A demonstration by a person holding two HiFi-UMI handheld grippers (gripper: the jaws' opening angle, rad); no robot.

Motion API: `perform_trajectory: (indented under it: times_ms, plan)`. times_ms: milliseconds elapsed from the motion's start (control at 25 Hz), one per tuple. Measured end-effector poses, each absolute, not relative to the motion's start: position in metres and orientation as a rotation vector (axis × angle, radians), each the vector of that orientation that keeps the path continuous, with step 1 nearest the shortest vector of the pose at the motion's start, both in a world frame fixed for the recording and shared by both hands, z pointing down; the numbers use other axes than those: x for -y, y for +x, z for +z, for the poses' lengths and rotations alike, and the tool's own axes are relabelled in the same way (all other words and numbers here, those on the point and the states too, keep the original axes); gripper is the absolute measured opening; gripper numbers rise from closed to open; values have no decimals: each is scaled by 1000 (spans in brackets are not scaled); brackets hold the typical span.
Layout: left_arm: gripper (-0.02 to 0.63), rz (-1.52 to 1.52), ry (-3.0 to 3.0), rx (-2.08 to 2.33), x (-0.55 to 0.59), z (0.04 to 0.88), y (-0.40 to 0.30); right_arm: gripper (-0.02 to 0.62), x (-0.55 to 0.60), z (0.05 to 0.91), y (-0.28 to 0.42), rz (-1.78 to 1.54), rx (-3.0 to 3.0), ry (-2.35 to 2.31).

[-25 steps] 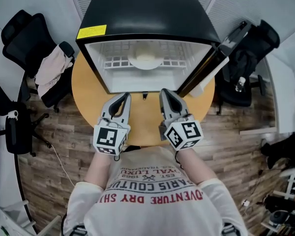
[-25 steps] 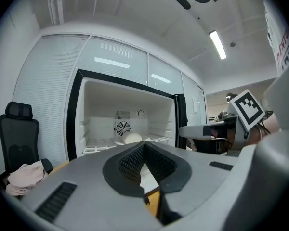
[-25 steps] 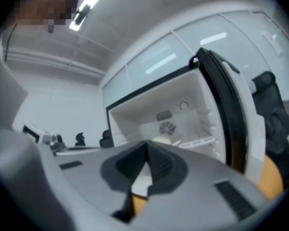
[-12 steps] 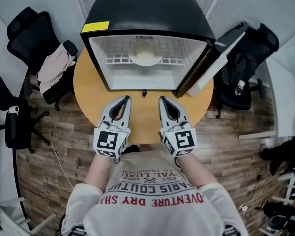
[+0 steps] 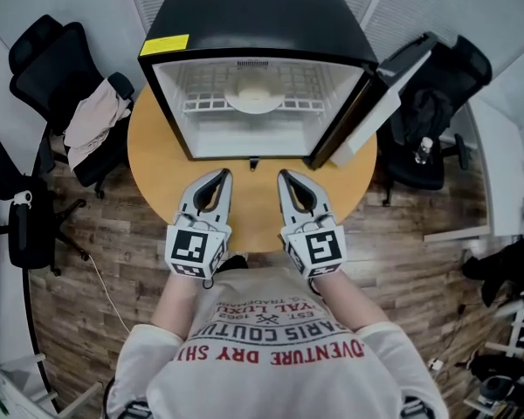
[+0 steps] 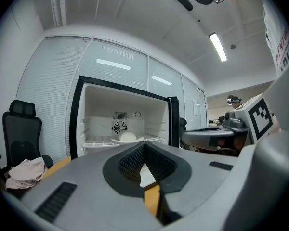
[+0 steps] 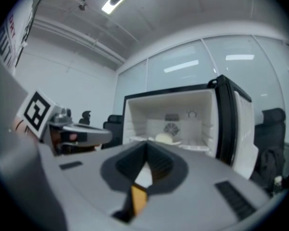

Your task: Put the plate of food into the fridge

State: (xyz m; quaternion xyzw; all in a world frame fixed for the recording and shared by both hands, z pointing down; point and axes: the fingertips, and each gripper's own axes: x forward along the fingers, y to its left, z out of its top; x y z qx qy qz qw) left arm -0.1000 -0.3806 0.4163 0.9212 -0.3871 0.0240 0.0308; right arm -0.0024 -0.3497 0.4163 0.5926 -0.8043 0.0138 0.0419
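Plate (image 5: 255, 100) rests on the fridge (image 5: 258, 16) shelf; left tool (image 5: 220, 175) and right tool (image 5: 286, 176) hover clenched, empty; pushing the door (image 5: 371, 103) closed gently would finish well.

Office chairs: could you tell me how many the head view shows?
3. One chair holding clothing left of the fridge, a second chair at the left edge, a third chair beyond the open fridge door; more may be hidden.
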Motion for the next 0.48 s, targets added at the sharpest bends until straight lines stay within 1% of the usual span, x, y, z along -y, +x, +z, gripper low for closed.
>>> perform_trajectory:
  times_ms: [480]
  plan:
    - [34, 116, 2790, 1208, 392, 434, -109, 28, 361, 422, -4, 91, 2450, 1800]
